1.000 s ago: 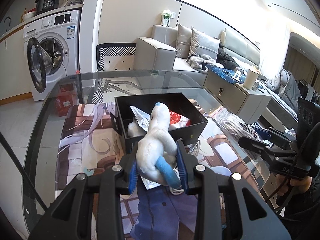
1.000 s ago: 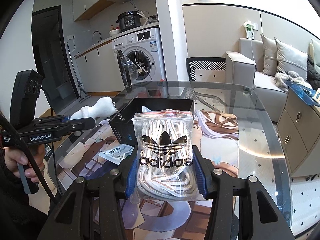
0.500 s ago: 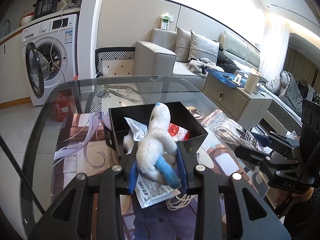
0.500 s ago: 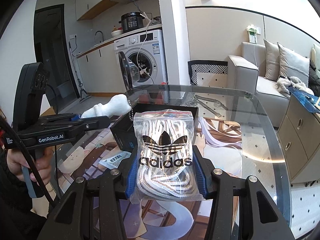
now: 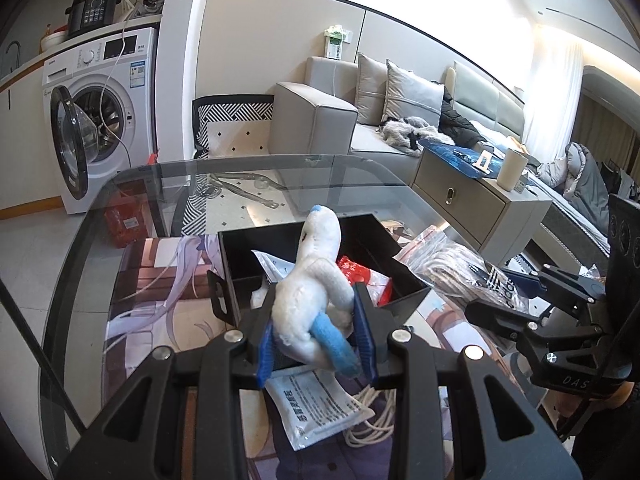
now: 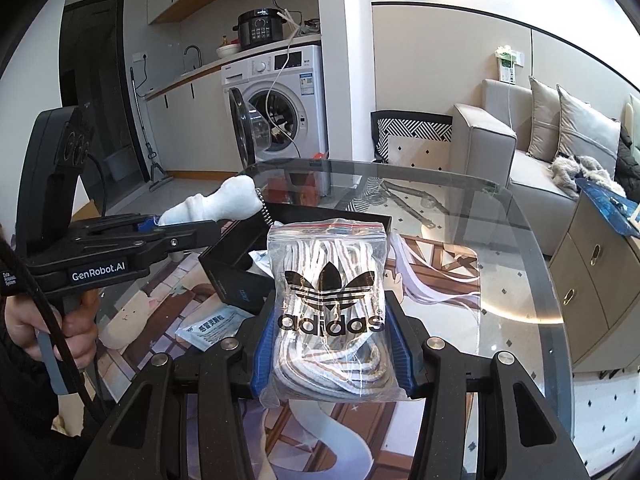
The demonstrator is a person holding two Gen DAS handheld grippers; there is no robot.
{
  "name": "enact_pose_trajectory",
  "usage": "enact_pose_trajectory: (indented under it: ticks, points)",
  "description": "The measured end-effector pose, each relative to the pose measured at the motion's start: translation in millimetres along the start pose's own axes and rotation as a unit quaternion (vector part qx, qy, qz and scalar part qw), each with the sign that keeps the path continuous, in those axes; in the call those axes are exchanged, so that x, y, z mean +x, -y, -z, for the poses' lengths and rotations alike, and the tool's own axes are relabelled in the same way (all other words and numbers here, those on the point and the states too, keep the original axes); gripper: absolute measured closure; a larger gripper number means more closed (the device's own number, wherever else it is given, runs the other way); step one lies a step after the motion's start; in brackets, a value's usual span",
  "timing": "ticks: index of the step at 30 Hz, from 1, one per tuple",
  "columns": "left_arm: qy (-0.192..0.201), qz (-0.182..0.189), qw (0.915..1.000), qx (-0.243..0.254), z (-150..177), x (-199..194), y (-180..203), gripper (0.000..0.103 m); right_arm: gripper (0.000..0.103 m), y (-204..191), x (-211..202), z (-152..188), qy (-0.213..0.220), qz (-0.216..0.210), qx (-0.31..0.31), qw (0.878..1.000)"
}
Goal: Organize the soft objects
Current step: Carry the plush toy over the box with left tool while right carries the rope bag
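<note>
A white and blue plush toy [image 5: 310, 300] is clamped in my left gripper [image 5: 318, 338], held just above the near wall of a black box [image 5: 240, 240] on the glass table. In the right wrist view the same plush toy [image 6: 218, 204] pokes out of the left gripper [image 6: 160, 226] beside the black box [image 6: 236, 280]. My right gripper [image 6: 332, 356] is shut on a clear zip bag of striped laces [image 6: 330, 300], raised near the box's right corner. That zip bag [image 5: 452, 268] also shows in the left wrist view, in the right gripper [image 5: 502, 286].
Inside the box lie a red packet [image 5: 354, 270] and white packets. A white sachet [image 5: 320, 408] and a coiled white cord [image 5: 374, 426] rest on the printed mat in front of it. The glass table's edge [image 6: 532, 240] curves round; a grey cabinet [image 5: 476, 208] stands at right.
Both grippers have drifted forward toward the black box with their loads; the box looks closer and larger, and the left gripper appears farther in beside it.
</note>
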State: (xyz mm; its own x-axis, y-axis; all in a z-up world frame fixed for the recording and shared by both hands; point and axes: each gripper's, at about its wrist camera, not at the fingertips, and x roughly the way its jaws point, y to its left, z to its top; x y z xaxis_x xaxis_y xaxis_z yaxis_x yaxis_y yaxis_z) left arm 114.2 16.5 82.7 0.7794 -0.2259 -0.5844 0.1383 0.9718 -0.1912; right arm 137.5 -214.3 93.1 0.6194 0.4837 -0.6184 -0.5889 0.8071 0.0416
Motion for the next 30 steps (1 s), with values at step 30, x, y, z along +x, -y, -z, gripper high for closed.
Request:
enact_pose_trajectory:
  ticks: [30]
  points:
    - [-0.001,-0.014,0.9999,-0.01,-11.9,38.8,-15.5,0.07,0.054,-10.6,46.4,-30.1,-0.024,0.012,-0.045,0.999]
